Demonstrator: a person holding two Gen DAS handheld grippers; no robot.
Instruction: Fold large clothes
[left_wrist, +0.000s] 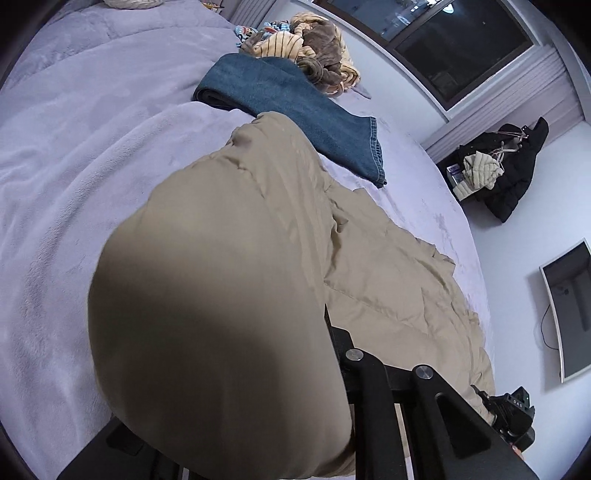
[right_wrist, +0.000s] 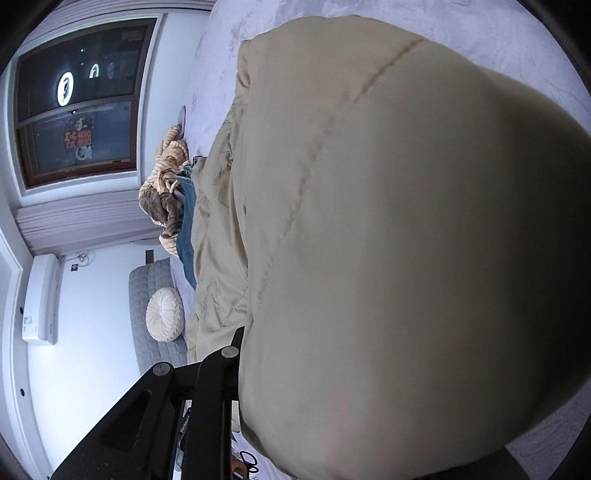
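Left wrist view: left tongs (left_wrist: 332, 332) clenched on beige trousers (left_wrist: 229, 258), cloth draped over the near finger, lifted for folding; rest lies ahead on bed (left_wrist: 74, 147); jeans (left_wrist: 295, 110) beyond.
Right wrist view: right tongs (right_wrist: 240, 332) likewise clenched on trousers' other edge, so cloth stays spread.

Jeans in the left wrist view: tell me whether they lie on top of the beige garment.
No, the jeans lie on the bed, their near part tucked under the beige garment.

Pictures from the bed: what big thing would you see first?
A big puffy tan garment fills the middle of both views, bunched right against each camera. Behind it on the lilac bed lie folded blue jeans and a striped heap of clothes.
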